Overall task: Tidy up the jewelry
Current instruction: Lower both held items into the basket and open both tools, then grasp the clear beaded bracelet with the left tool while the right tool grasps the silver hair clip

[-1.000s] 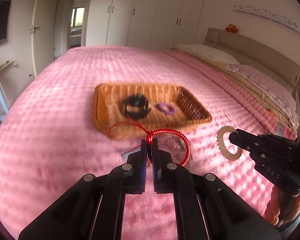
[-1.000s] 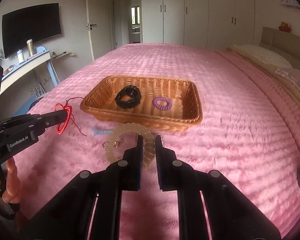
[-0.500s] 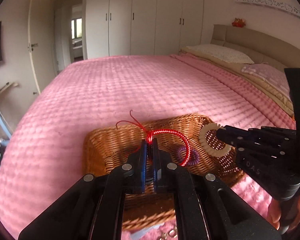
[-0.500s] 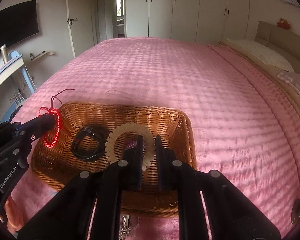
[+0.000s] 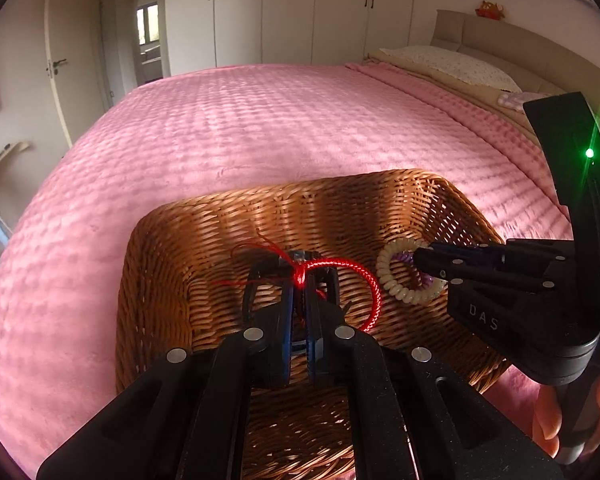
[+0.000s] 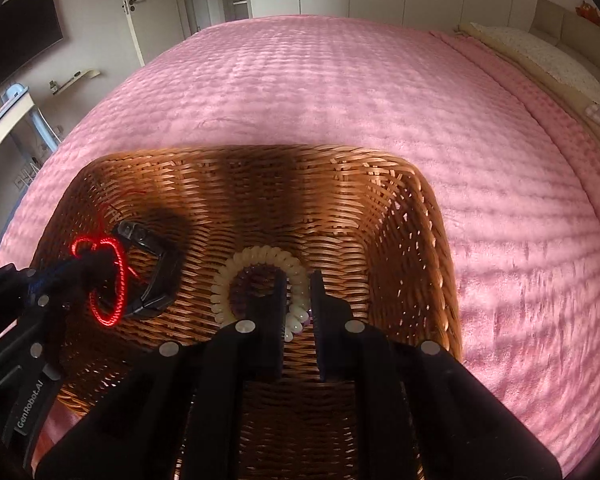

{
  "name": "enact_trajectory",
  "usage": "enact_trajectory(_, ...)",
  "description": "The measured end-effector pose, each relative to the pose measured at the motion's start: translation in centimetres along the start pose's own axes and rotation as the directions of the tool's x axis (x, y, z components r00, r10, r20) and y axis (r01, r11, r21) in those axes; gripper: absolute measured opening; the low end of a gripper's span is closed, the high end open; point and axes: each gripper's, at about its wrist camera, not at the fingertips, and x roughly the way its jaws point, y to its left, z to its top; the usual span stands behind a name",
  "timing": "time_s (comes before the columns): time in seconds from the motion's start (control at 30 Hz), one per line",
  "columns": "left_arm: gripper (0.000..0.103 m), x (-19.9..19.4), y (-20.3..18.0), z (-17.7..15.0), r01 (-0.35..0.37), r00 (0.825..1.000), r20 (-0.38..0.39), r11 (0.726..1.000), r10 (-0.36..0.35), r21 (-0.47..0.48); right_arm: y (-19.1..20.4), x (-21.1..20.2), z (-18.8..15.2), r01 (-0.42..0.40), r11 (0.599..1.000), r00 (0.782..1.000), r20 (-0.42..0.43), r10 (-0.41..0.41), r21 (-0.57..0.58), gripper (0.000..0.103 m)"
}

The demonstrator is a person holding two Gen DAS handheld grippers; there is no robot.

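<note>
A wicker basket (image 5: 204, 248) (image 6: 412, 216) lies on the pink bed. My left gripper (image 5: 299, 284) (image 6: 86, 264) is shut on a red cord bracelet (image 5: 370, 288) (image 6: 112, 280), low inside the basket over a black bracelet (image 5: 249, 296) (image 6: 160, 264). My right gripper (image 6: 299, 280) (image 5: 420, 258) holds a cream spiral bracelet (image 6: 256, 258) (image 5: 396, 292) between its fingers, low inside the basket over a purple hair tie (image 5: 404, 257), mostly hidden. Its jaws stand slightly apart around the coil.
The pink blanket (image 5: 284, 120) covers the bed around the basket. Pillows (image 5: 452, 64) and a headboard lie at the far right. Wardrobes and a door stand behind. A desk (image 6: 4, 120) is at the left.
Both grippers have moved forward and down into the basket with their bracelets. The right jaws have parted slightly.
</note>
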Motion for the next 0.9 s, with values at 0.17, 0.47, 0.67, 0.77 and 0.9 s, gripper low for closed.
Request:
enact_trajectory(0.17, 0.024, -0.7, -0.1, -0.5, 0.008, 1.0, -0.005, 1.0, -0.008, 0.005, -0.7, -1.0, -0.5, -0.026, 0.999, 1.0, 0.005, 0.026, 0.026, 0.026)
enact_trajectory(0.47, 0.045, -5.8, 0.6, -1.6, 0.038, 0.999, 0.036, 0.999, -0.037, -0.029, 0.1, -8.2, -3.1, -0.068, 0.998, 0.99, 0.121, 0.068, -0.006, 0.043)
enact_trajectory(0.67, 0.046, -10.2, 0.1, -3.5, 0.114, 0.991, 0.077, 0.993, -0.11, -0.043, 0.9, -13.1, -6.6, -0.089, 0.995, 0.978, 0.185, 0.096, -0.043, 0.043)
enact_trajectory(0.77, 0.046, -11.4, -0.9, -5.5, 0.164, 0.985, 0.067, 0.986, -0.161, -0.029, 1.3, -14.4, -8.9, -0.104, 0.993, 0.974, 0.196, 0.113, -0.057, 0.043)
enact_trajectory(0.9, 0.045, -10.4, -2.3, -8.5, 0.223, 0.975, 0.004, 0.975, -0.223, -0.024, 1.1, -14.8, -12.3, -0.129, 0.991, 0.975, 0.175, 0.134, -0.04, 0.043)
